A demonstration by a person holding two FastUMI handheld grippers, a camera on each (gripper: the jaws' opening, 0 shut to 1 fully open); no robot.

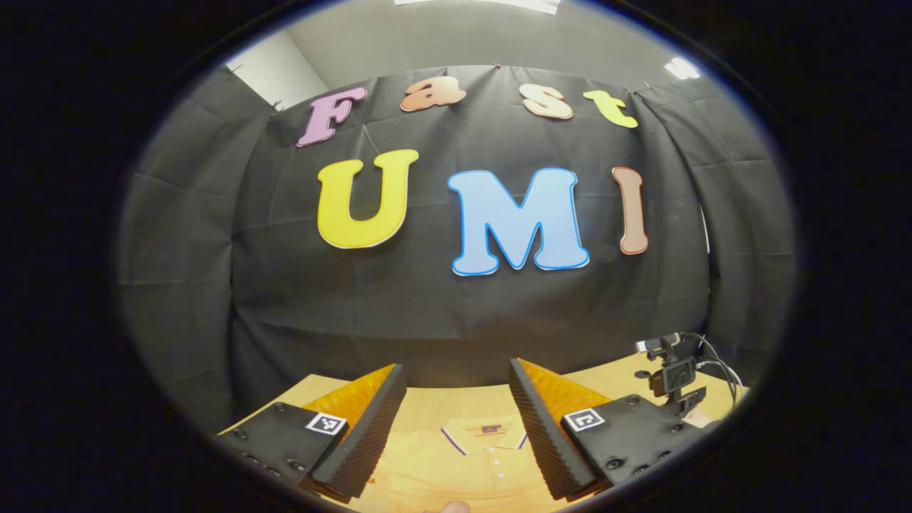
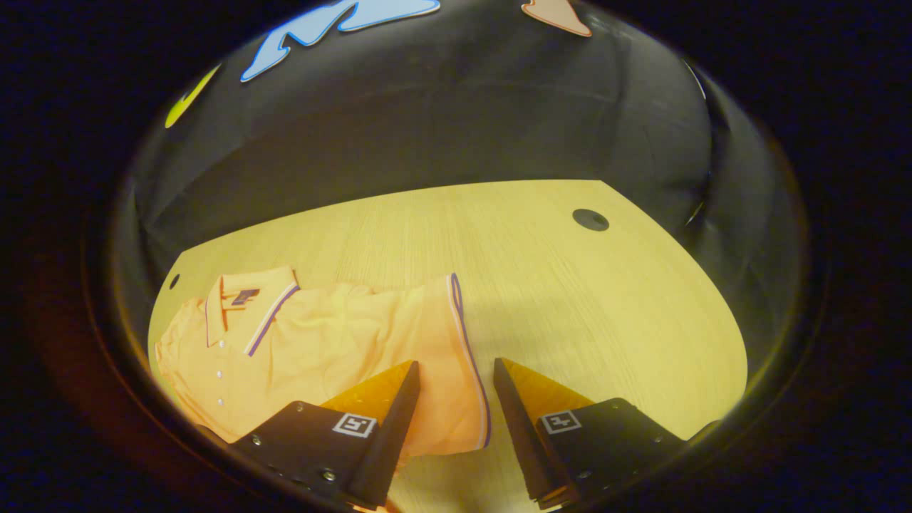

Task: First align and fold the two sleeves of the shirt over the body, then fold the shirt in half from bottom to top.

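An orange polo shirt [image 2: 320,349] lies flat on the wooden table [image 2: 570,299], buttons up, with its collar [image 2: 246,303] to the left in the right gripper view. One short sleeve [image 2: 442,320] spreads toward the table's middle, and its purple-striped cuff [image 2: 467,356] runs between my right gripper's fingers. My right gripper [image 2: 456,365] hovers open over that cuff, holding nothing. In the left gripper view the collar and button placket [image 1: 488,438] lie below and between the fingers. My left gripper [image 1: 456,367] is open and level, pointing at the booth wall.
A round black grommet [image 2: 591,219] sits in the table's far right part, and a small hole [image 2: 174,280] near the far left edge. A black rig with cables [image 1: 673,374], a hand [image 1: 702,419] beside it, shows at the right of the left gripper view.
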